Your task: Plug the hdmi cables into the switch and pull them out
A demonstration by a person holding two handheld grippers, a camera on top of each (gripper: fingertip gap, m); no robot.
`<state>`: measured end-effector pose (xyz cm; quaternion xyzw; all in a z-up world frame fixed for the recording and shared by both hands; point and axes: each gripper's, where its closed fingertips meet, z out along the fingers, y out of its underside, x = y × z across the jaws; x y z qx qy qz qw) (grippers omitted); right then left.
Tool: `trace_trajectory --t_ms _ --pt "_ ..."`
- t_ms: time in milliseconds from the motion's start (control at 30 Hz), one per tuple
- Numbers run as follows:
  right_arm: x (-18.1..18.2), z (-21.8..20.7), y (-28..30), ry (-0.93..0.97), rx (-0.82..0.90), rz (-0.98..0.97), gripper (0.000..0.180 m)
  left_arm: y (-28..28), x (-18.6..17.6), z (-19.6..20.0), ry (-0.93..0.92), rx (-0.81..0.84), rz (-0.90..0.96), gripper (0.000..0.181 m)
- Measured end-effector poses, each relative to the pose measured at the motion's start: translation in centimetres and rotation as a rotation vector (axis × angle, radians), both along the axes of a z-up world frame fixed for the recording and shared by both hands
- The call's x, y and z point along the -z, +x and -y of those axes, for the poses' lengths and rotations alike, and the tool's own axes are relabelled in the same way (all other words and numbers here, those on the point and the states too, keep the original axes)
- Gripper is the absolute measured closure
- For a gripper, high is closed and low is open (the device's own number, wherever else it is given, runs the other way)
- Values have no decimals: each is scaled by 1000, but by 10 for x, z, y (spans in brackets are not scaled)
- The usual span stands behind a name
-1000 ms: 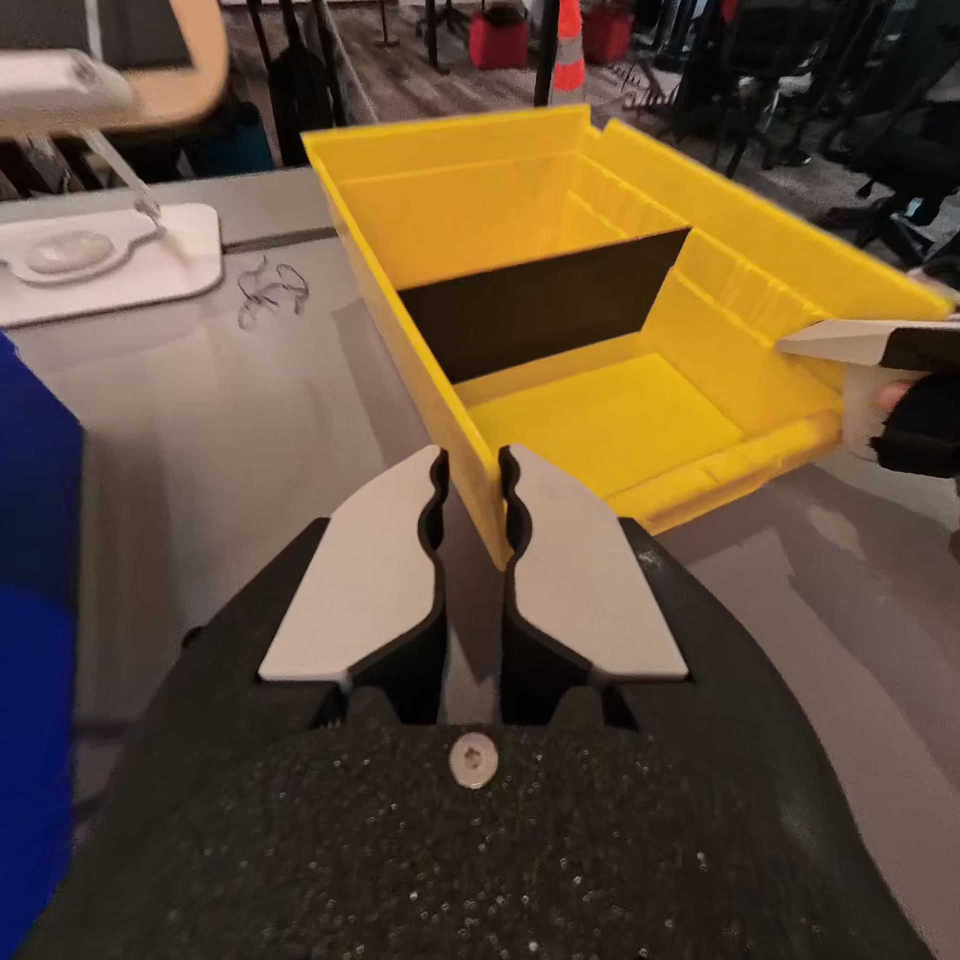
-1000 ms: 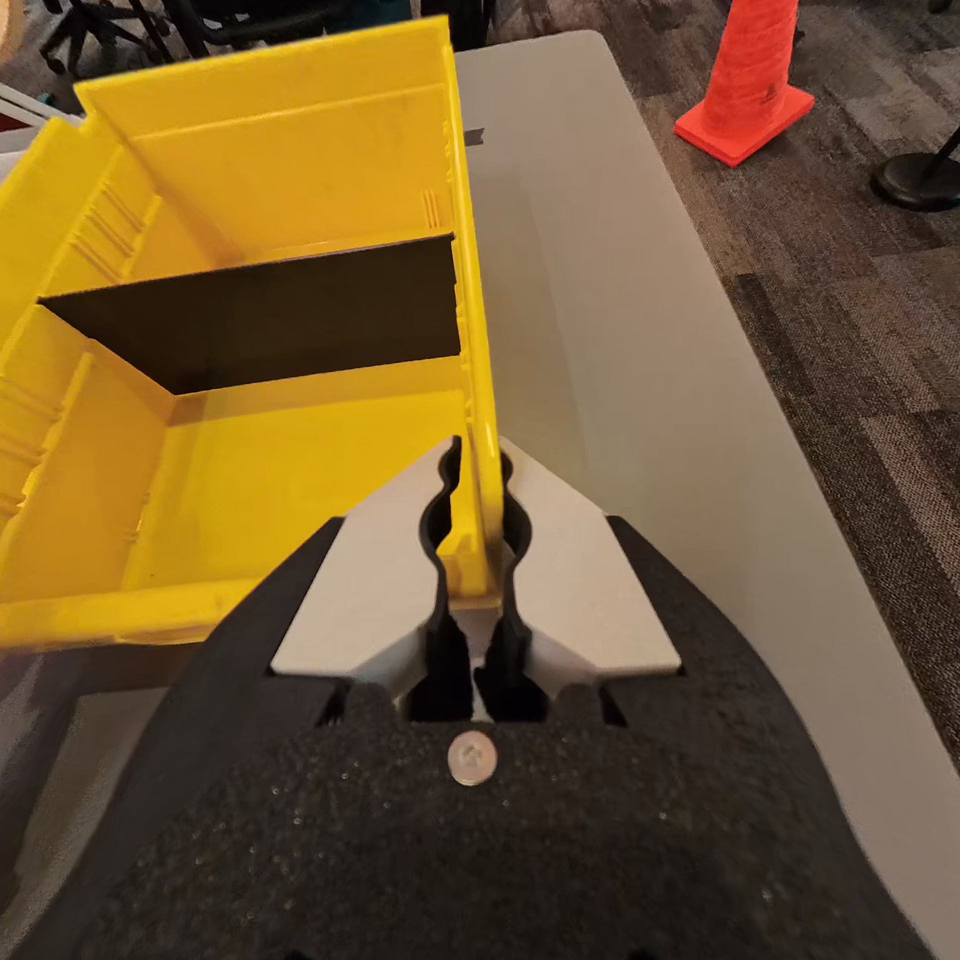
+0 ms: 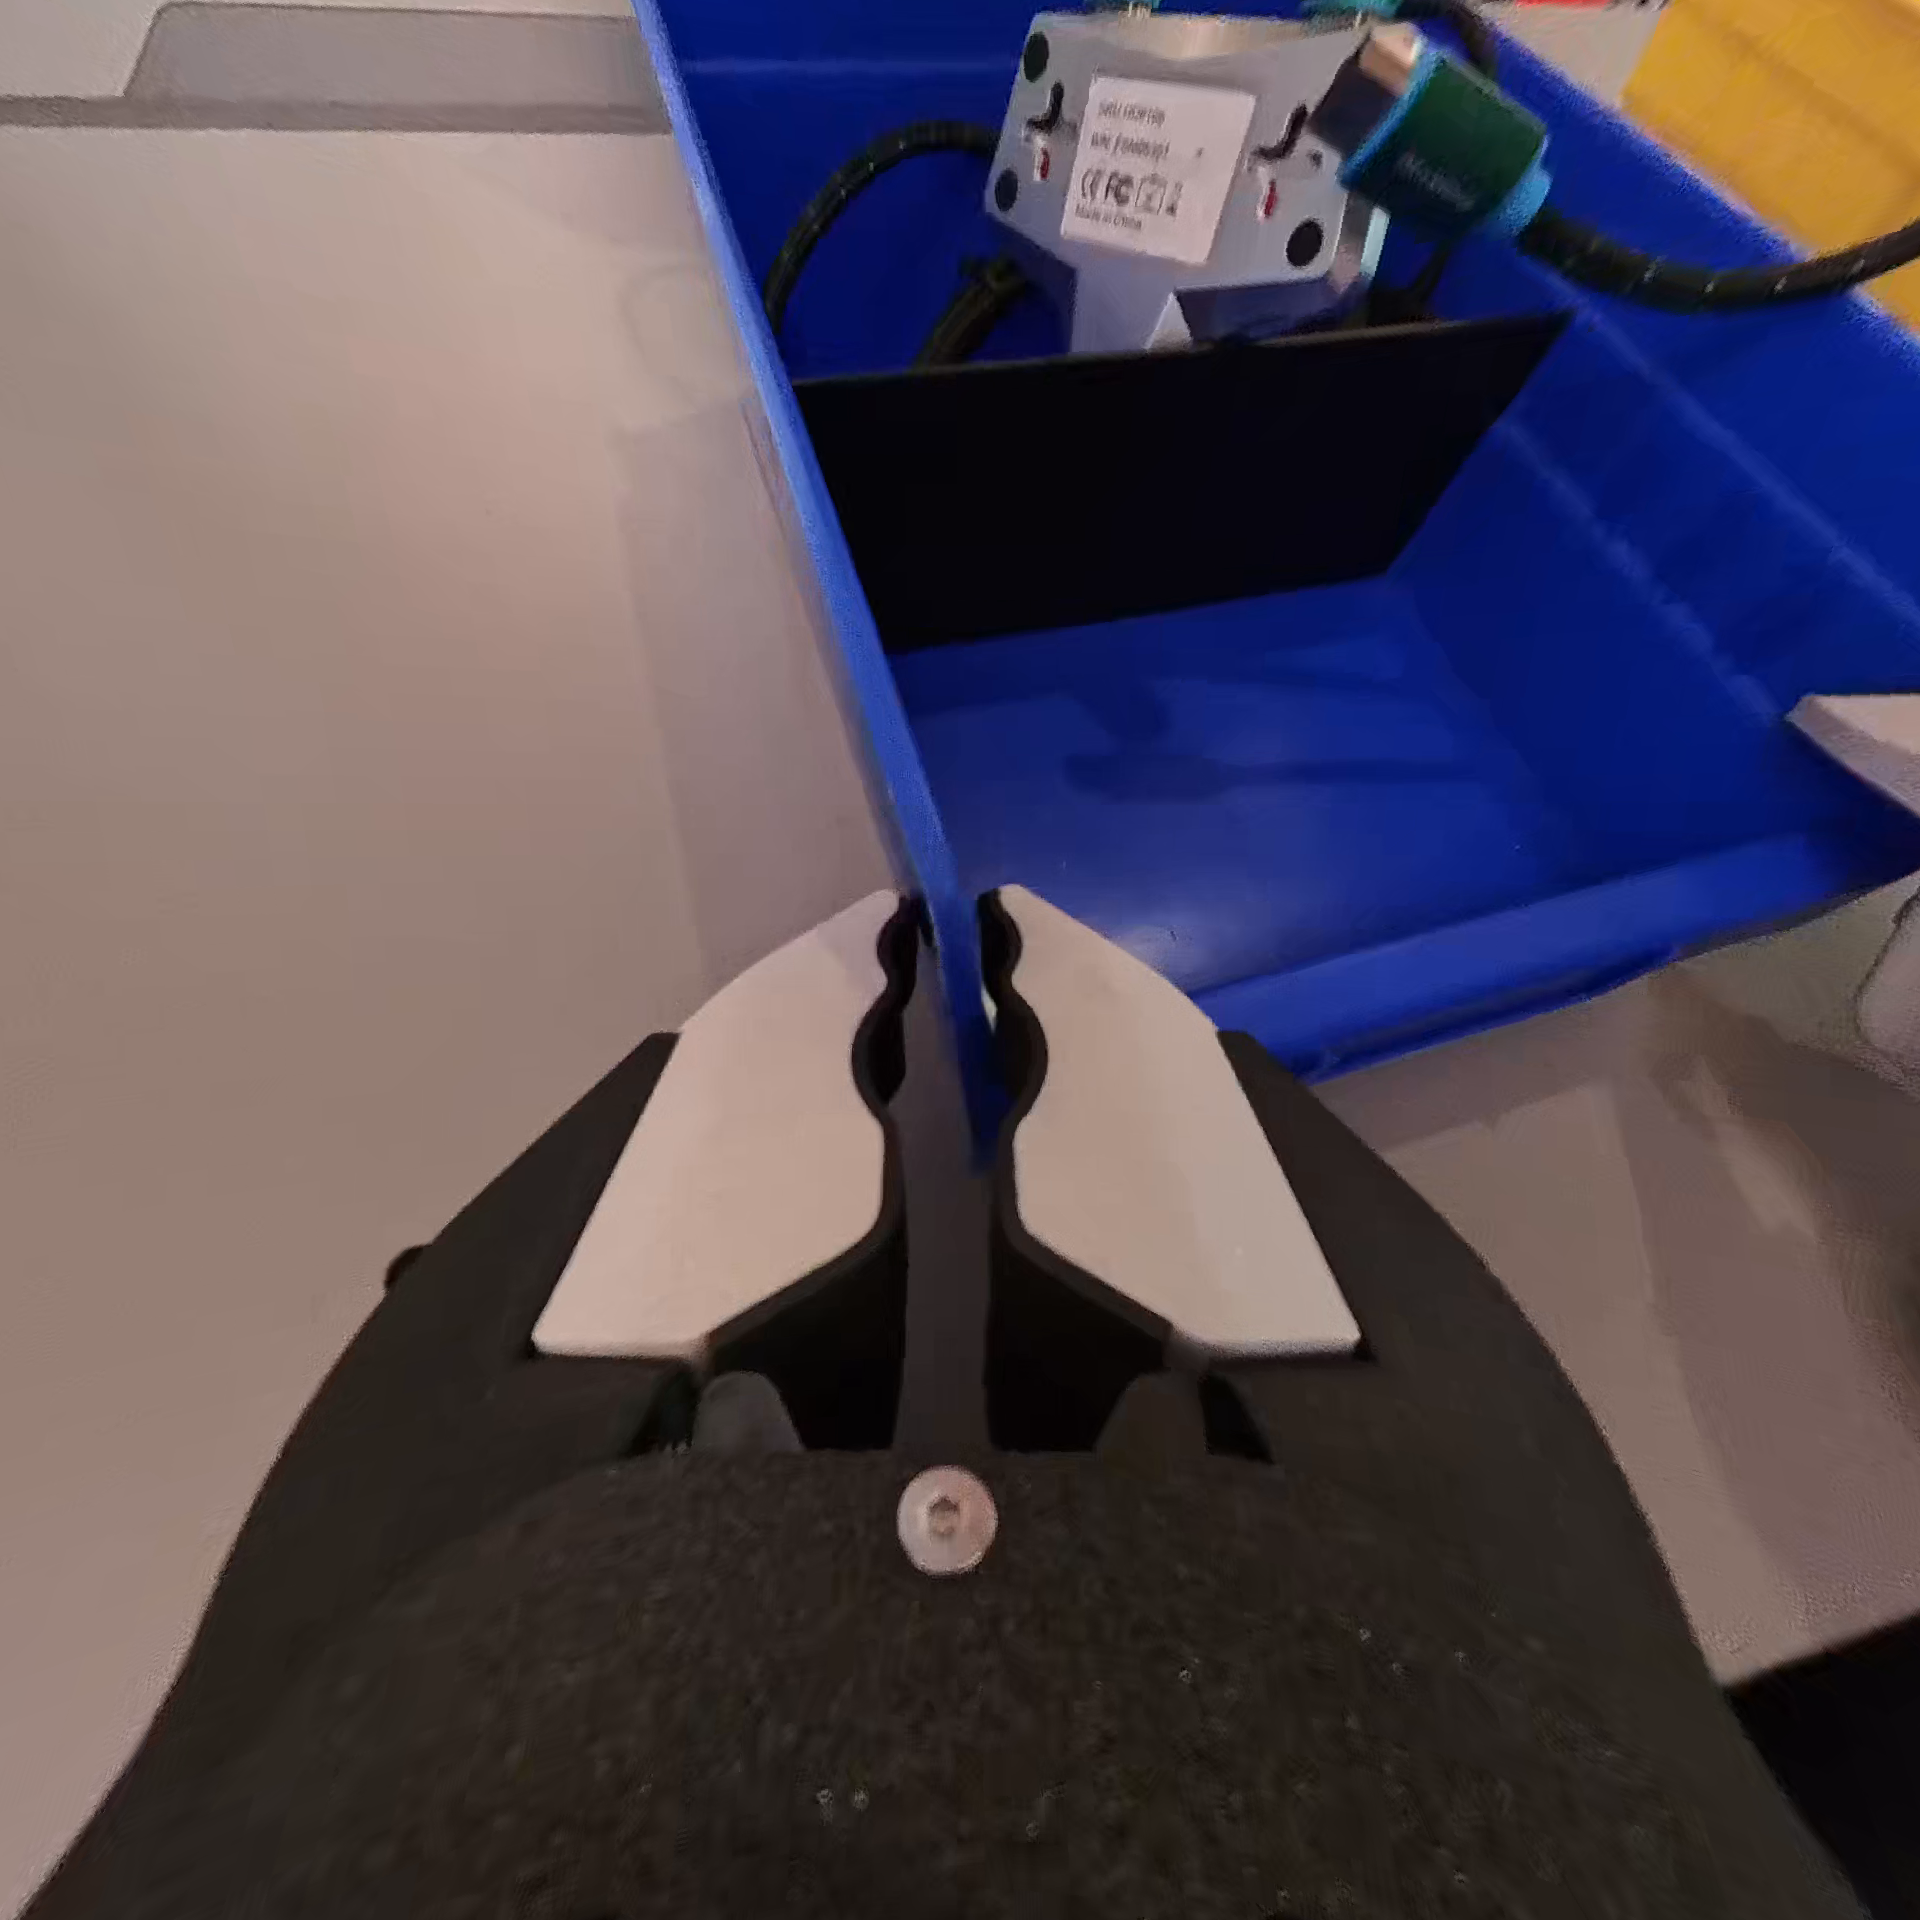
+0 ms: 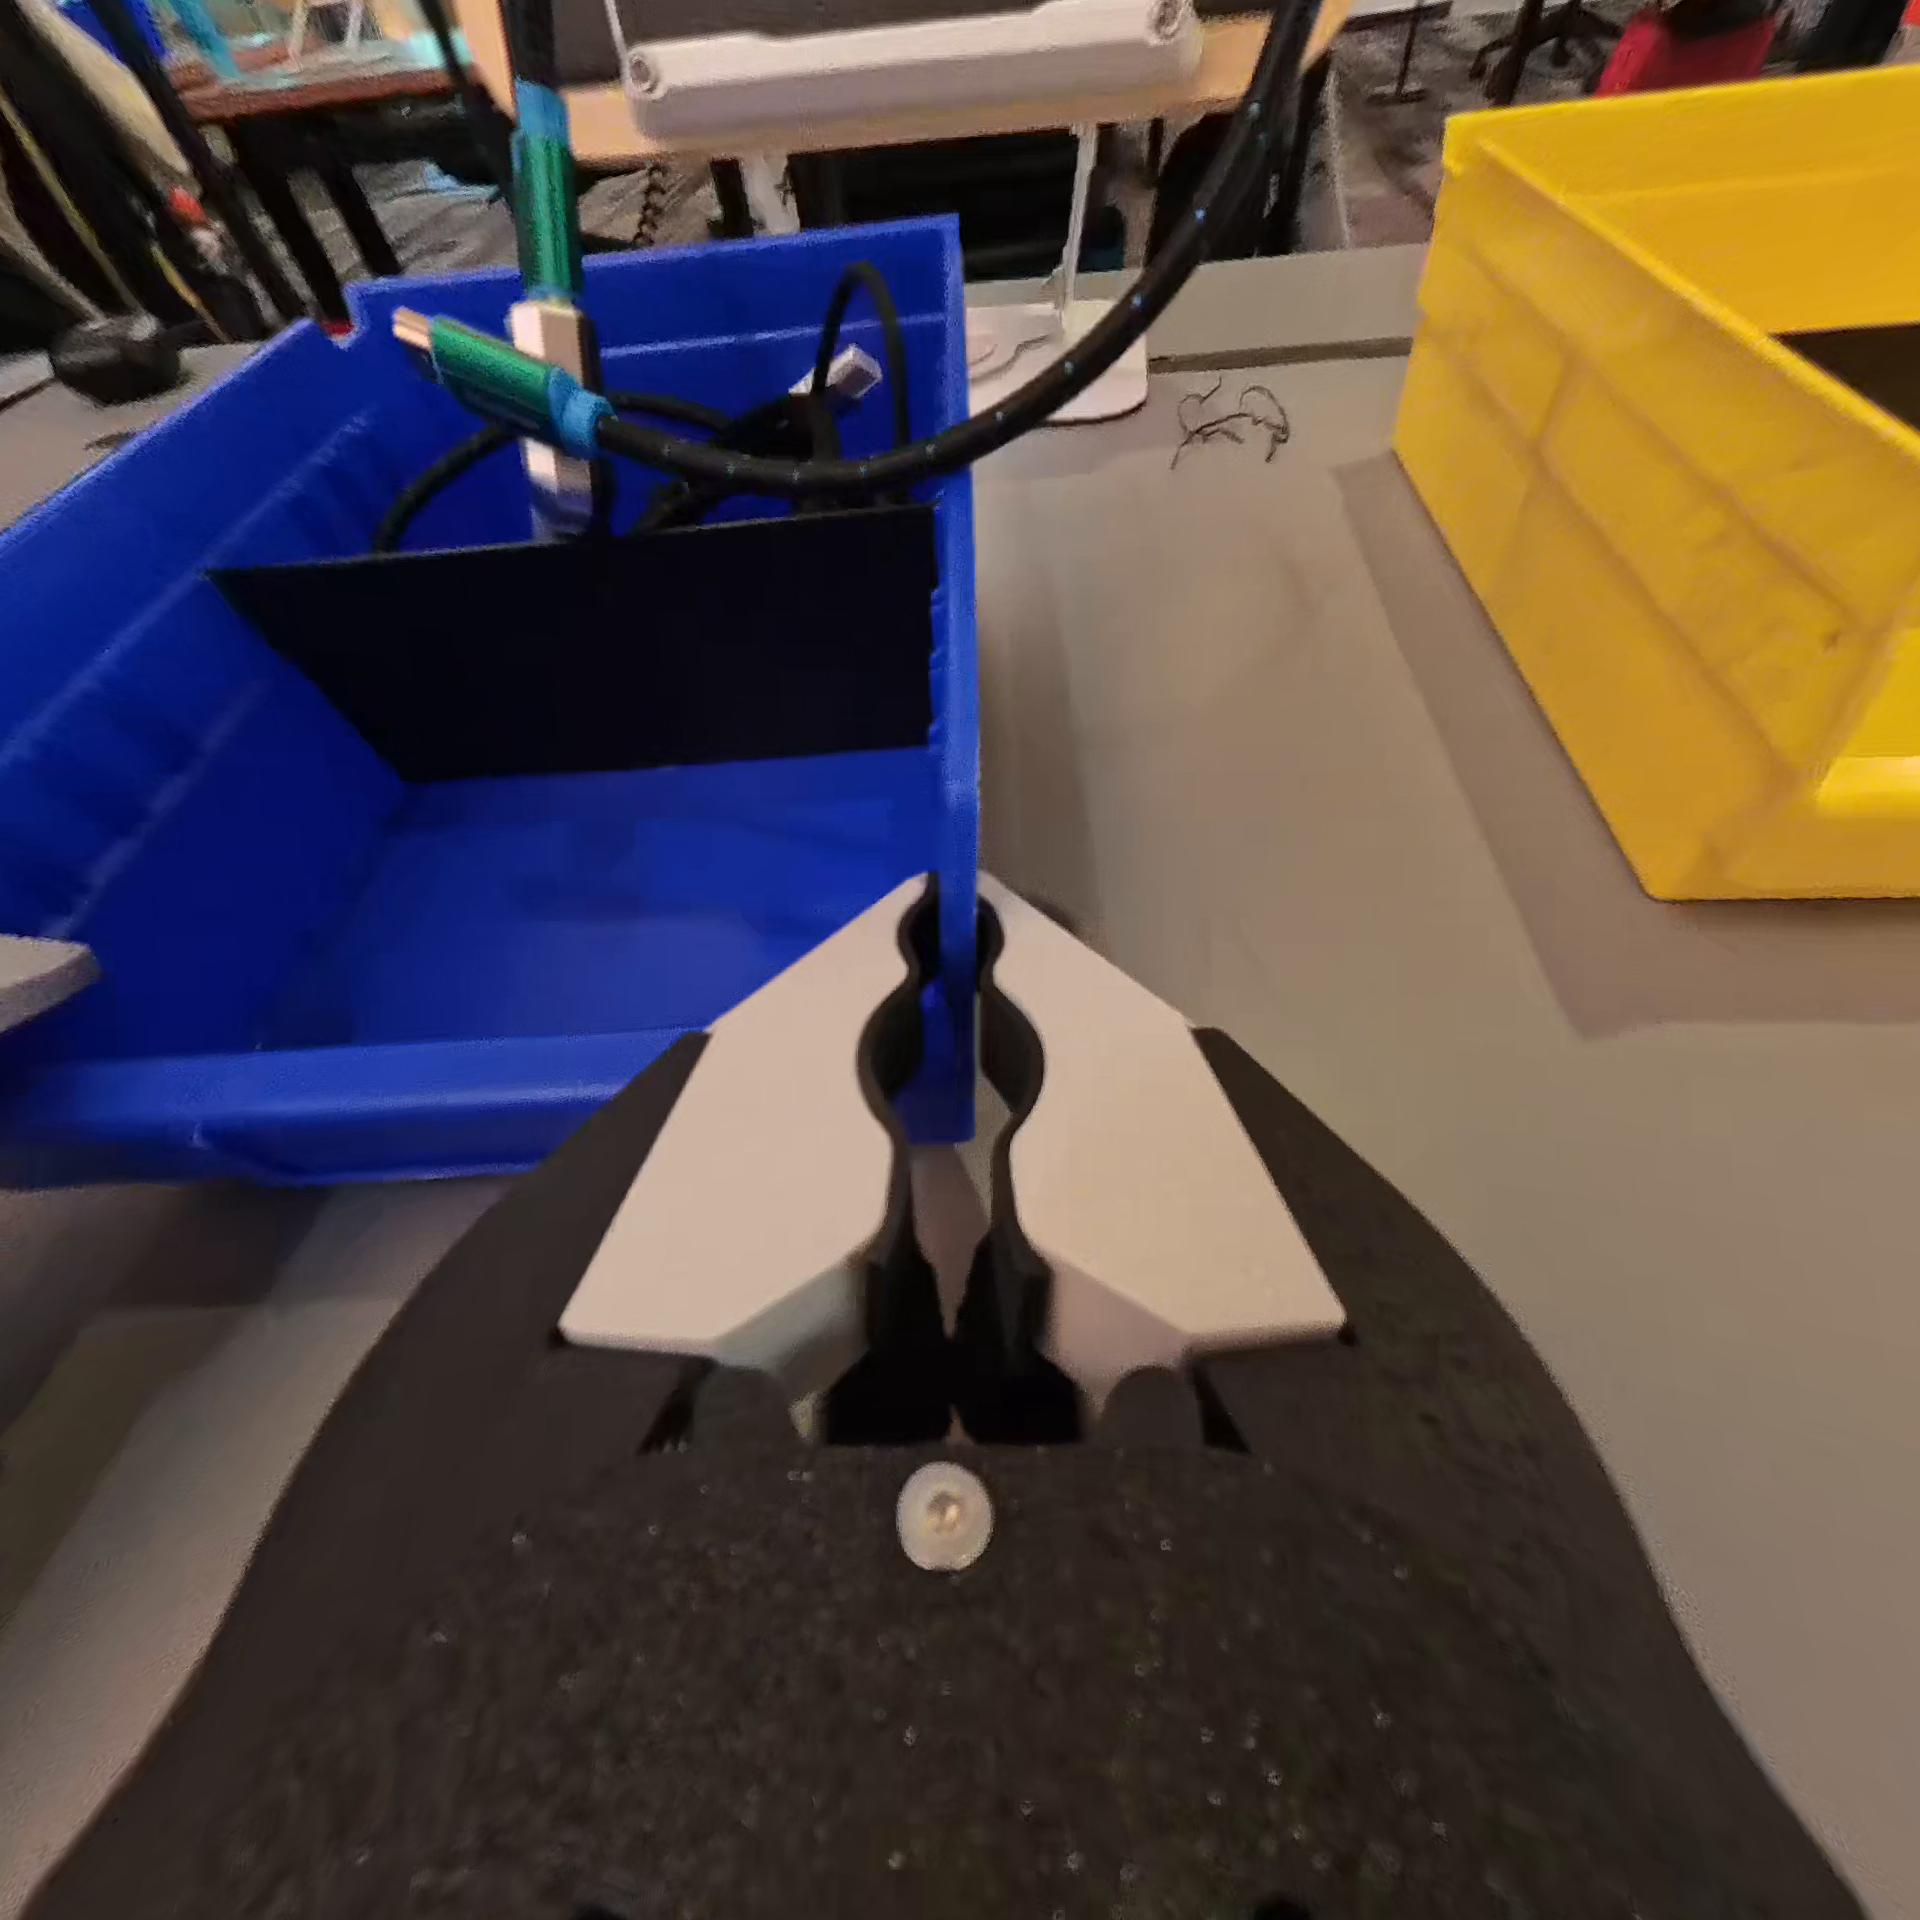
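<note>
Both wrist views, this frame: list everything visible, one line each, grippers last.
Blue bin: one, blue, on the table, each side wall pinched by a gripper.
Divider: one, black, across the blue bin; near compartment empty.
Switch: one, silver, tilted in the far compartment.
HDMI cables: at least two, black braided with green plugs, in and over the far compartment.
Yellow bin: one, yellow, on the table right of the blue bin.
Table: one, grey.
White stand: one, white, behind the blue bin.
Left gripper: shut on the blue bin's left wall.
Right gripper: shut on its right wall.
</note>
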<state>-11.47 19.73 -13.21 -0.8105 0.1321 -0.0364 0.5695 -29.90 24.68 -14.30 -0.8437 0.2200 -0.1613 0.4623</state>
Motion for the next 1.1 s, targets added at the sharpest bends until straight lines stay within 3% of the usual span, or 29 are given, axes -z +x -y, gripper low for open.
trace_trajectory --t_ms 133,233,533,800,967,1100 --pt "-6 -3 -4 29 42 36 179 -8 -8 -11 83 -24 -80 177" --pt "-26 0 -18 86 81 137 179 -23 -21 -13 92 -12 -36 179" --pt "-35 -58 -146 85 -94 104 178 -158 -57 -53 249 -169 -75 180" --pt "-11 -105 -218 -6 -210 84 174 -222 -22 -108 190 -182 -41 179" --pt "2 -104 -235 -61 -371 -150 165 -230 -11 -116 124 -201 32 179" --pt "-2 -71 -251 -139 -655 -227 151 -233 -12 -113 95 -242 66 178"
